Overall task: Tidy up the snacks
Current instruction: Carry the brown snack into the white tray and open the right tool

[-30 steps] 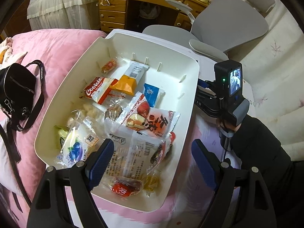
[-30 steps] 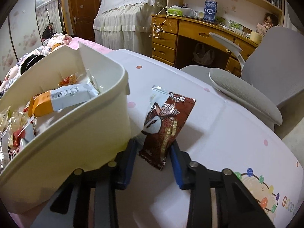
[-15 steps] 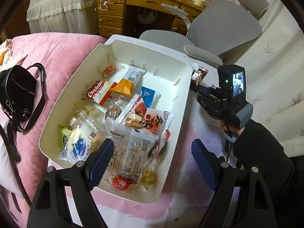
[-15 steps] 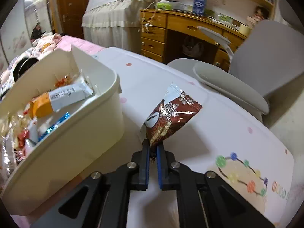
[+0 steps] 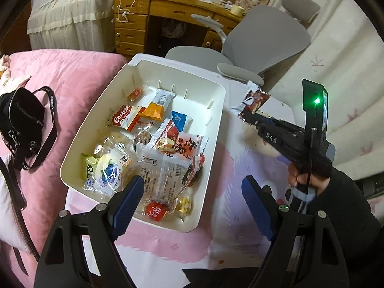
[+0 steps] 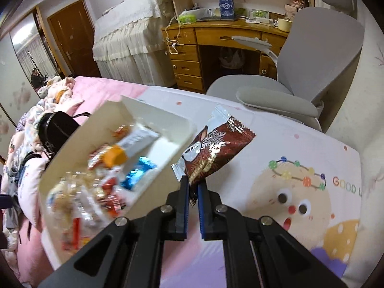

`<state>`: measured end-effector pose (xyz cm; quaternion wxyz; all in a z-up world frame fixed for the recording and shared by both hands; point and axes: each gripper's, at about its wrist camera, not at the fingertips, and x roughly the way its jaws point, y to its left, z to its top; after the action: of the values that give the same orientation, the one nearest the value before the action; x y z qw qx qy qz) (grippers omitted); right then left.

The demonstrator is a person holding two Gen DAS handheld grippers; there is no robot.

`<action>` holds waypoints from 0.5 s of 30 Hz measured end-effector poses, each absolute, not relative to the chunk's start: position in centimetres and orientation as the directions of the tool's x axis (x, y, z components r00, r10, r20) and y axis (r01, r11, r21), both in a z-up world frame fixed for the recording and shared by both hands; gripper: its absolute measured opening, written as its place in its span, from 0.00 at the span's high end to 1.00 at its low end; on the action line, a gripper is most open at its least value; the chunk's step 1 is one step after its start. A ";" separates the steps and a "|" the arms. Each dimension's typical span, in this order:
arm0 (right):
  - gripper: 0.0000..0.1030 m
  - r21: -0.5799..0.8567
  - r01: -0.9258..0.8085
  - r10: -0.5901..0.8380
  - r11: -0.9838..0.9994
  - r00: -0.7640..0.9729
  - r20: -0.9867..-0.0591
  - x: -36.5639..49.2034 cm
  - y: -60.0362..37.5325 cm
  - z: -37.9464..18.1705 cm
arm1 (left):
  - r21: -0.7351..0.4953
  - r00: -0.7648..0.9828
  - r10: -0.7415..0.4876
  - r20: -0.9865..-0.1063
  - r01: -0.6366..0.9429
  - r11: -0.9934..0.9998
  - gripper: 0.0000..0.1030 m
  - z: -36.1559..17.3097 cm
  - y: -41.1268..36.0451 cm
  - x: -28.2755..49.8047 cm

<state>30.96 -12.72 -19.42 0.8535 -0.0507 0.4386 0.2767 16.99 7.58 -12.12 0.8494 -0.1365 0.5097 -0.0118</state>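
Hovering over a white bin [image 5: 217, 129] on a pink bedspread [image 5: 79, 74], the left gripper [image 5: 192, 192] stood with its jaws spread wide and nothing between them. Its camera showed the bin already holding a jumble of packets, among them a cookie pack [image 5: 124, 118], a blue sachet [image 5: 179, 119] and a red sweet [image 5: 156, 210]. Off the bin's right wall, the right gripper [image 5: 244, 117] carried a brown snack packet [image 5: 252, 99] in the air.

Seen from the right gripper's [image 6: 193, 187] own camera, the jaws were clamped on one bottom corner of that brown snack packet [image 6: 216, 146], which hung clear of the printed cover [image 6: 300, 168] and just beside the bin's [image 6: 153, 112] near wall. Its contents blurred as the hand moved. Because the grip took only a thin edge of slick foil, the packet could slip or swing free, or catch the rim and drop outside the bin.
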 end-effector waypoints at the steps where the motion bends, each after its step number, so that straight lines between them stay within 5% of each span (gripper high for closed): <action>1: 0.94 0.160 -0.521 0.432 0.839 0.458 -0.777 30.3 -12.2 -19.1 | -0.249 0.486 -0.167 -0.858 -0.108 0.963 0.20 -12.0 7.9 16.6; 15: 0.92 0.155 -0.474 0.385 0.867 0.439 -0.812 20.2 -4.0 -18.4 | -0.264 0.513 -0.252 -0.821 0.050 0.963 0.20 -10.2 15.3 12.8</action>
<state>20.21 -3.96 -18.37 0.8469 -0.0480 0.4649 0.2537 12.80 15.28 -10.24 0.8634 -0.1037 0.4859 -0.0874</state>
